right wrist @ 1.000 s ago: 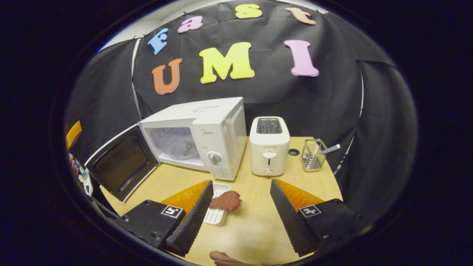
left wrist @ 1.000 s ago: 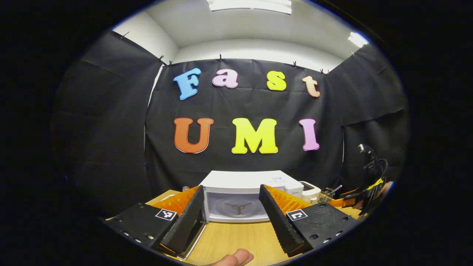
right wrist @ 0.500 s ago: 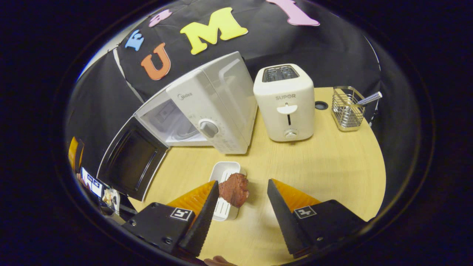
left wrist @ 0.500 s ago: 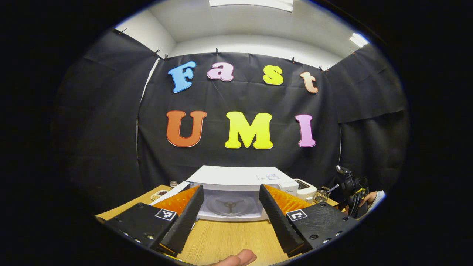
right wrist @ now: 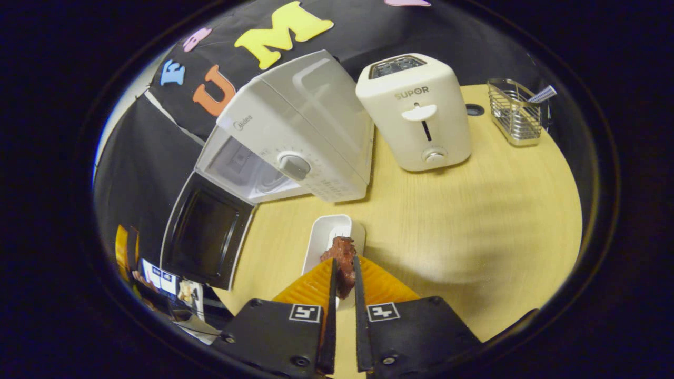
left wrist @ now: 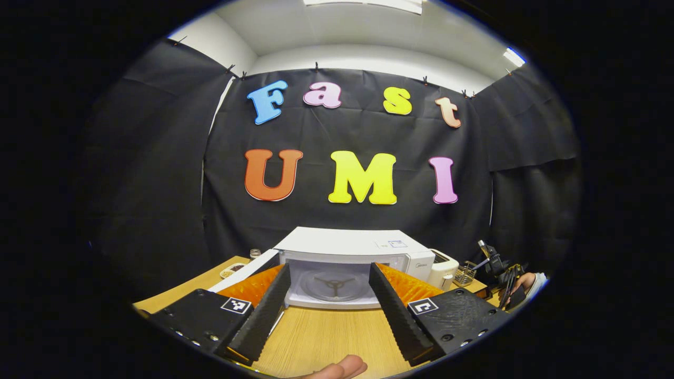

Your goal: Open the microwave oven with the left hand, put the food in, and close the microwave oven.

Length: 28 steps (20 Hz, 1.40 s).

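Observation:
The white microwave (left wrist: 342, 243) stands ahead of me in the left gripper view with its door (left wrist: 243, 270) swung out to the left and the bare turntable (left wrist: 333, 283) showing. My left gripper (left wrist: 329, 271) is held open in front of the cavity, with nothing between its fingers. In the right gripper view, my right gripper (right wrist: 344, 273) is shut on a reddish-brown piece of food (right wrist: 342, 247) over a small white tray (right wrist: 327, 236). The microwave (right wrist: 300, 126) and its open door (right wrist: 206, 231) lie to the upper left of it.
A white toaster (right wrist: 416, 110) stands right of the microwave, and a wire basket (right wrist: 515, 117) with a utensil in it sits at the far right. The wooden table (right wrist: 474, 210) spreads to the right of the tray. A small dish (left wrist: 230, 270) sits left of the door.
My right gripper came down over the tray and went from open to shut on the food. My left gripper shifted only slightly before the open microwave.

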Motion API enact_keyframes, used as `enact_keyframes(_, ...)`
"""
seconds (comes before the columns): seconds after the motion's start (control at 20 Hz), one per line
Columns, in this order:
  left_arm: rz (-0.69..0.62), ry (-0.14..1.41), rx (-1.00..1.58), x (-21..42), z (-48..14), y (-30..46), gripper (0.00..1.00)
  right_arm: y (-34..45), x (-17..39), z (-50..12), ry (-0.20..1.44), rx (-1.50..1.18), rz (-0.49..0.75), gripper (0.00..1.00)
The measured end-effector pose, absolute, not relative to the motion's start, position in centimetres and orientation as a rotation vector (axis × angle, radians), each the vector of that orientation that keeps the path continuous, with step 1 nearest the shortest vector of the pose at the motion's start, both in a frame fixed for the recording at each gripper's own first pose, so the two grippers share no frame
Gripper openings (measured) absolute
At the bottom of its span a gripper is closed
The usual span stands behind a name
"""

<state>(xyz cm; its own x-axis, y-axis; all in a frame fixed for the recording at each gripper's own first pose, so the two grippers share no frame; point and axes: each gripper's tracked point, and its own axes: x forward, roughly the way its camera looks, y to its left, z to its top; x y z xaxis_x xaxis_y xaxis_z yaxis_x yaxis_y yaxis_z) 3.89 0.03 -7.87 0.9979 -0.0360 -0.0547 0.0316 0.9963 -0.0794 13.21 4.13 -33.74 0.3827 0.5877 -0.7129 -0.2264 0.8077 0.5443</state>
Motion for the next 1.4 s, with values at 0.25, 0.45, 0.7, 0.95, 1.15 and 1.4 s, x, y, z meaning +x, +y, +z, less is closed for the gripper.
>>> enact_keyframes(0.25, -0.017, 0.043, -0.092, 2.6, -7.4, 1.2, 0.92, 4.1, 11.8, -31.7, 0.996, 0.354, 0.529, 0.0)
enact_keyframes(0.45, -0.032, 0.014, -0.07, 0.7, -6.5, 1.7, 0.92, 4.0, 10.3, -29.3, 0.934, 0.319, 0.498, 0.09)
enact_keyframes(0.7, -0.059, -0.025, -0.032, -2.2, -5.5, 2.0, 0.92, 4.7, 7.5, -27.1, 0.845, 0.211, 0.453, 0.09)
enact_keyframes(0.95, -0.072, -0.013, -0.049, -4.6, -6.0, 2.9, 0.92, 5.8, 5.0, -26.1, 0.731, 0.063, 0.355, 0.09)
enact_keyframes(1.15, -0.052, 0.002, -0.067, -6.4, -6.4, 4.8, 0.92, 8.2, 2.9, -25.1, 0.653, 0.006, 0.316, 0.09)
enact_keyframes(1.4, -0.029, -0.029, -0.102, -8.6, -5.9, 7.5, 0.92, 12.3, 2.2, -24.6, 0.6, -0.01, 0.321, 0.09)
